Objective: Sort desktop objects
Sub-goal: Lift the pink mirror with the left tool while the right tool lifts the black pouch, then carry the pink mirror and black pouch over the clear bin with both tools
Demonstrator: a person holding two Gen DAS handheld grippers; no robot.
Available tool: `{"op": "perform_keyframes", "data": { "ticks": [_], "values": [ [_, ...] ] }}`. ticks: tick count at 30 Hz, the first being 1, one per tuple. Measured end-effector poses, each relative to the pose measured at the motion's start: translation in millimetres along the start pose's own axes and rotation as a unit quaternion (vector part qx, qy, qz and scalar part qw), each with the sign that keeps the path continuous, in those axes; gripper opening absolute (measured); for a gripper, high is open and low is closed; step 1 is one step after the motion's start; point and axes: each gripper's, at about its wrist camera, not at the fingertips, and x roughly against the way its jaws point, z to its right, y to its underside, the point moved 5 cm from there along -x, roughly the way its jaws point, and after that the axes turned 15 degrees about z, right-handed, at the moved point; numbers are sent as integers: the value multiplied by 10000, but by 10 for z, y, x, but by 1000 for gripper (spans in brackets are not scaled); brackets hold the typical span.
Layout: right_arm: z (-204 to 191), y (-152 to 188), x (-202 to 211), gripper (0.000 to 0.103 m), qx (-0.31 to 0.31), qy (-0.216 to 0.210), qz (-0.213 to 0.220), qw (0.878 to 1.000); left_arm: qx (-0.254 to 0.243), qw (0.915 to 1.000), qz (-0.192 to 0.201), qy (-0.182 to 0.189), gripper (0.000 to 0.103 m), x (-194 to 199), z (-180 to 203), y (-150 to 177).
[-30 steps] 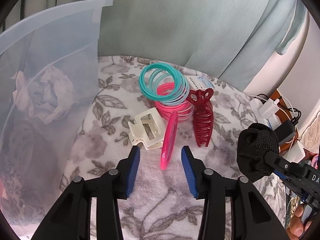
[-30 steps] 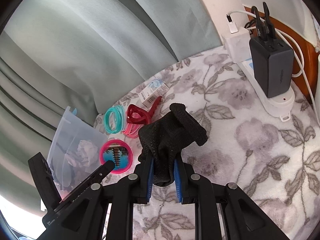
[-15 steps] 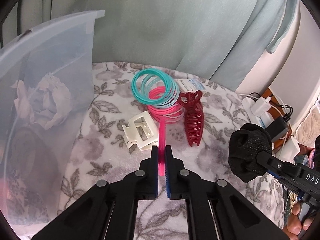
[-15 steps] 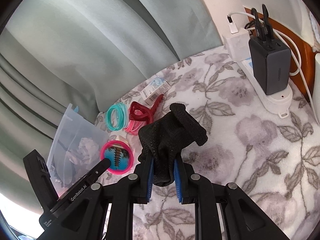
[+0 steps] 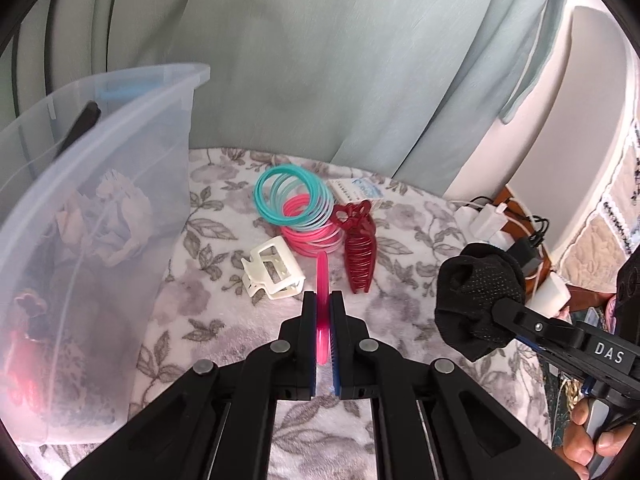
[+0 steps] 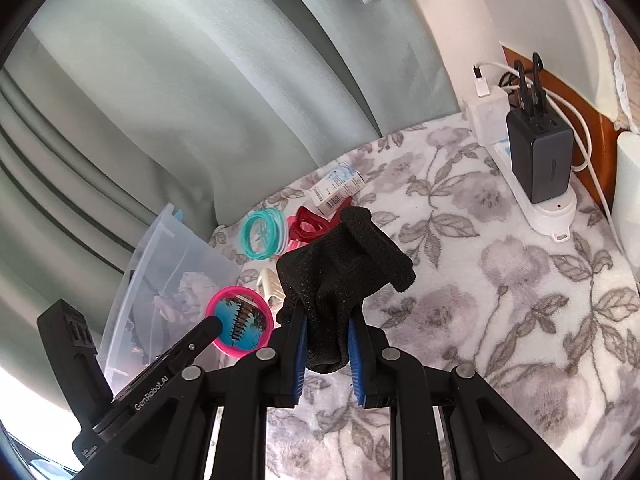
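Since a second ago the left gripper point(image 5: 323, 300) has closed edge-on over the pink mirror point(image 5: 322, 304), which is now lifted off the blanket point(image 5: 400, 312), its disc showing round in the right wrist view. That grip is clenched on the thin rim alone, so I would carry it slowly and level to the clear bin point(image 5: 100, 208) on the left and lower it inside before letting go; a quick swing might twist it out of the pads. The right gripper point(image 6: 327, 340) is clamped on a black glove point(image 6: 344, 264), held up beside it.

Farther off on the flowered blanket lie a white claw clip point(image 5: 272, 270), a dark red hair clip point(image 5: 358, 250), pink bangles point(image 5: 312, 236) and teal bangles point(image 5: 292, 200), with a small carton point(image 5: 358, 192) behind. On the far right, chargers sit in a power strip point(image 6: 536, 200). Pale green curtains point(image 5: 320, 60) close off the back.
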Motion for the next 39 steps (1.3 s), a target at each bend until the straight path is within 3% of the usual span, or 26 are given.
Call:
{"op": "perform_keyframes", "data": {
  "ticks": [13, 24, 30, 39],
  "values": [
    [-372, -53, 236, 20, 244, -249, 200, 9992, 52, 9974, 646, 328, 5, 580, 38, -295],
    [-889, -89, 451, 20, 596, -608, 410, 9955, 246, 9912, 1229, 426, 5, 1087, -153, -550],
    [-1263, -45, 491, 20, 869, -876, 413, 9915, 443, 9855, 1610, 290, 5, 1403, -445, -684],
    [-1944, 134, 389, 20, 1369, -1351, 251, 9810, 792, 9738, 2122, -219, 5, 1858, -1087, -792]
  ]
}}
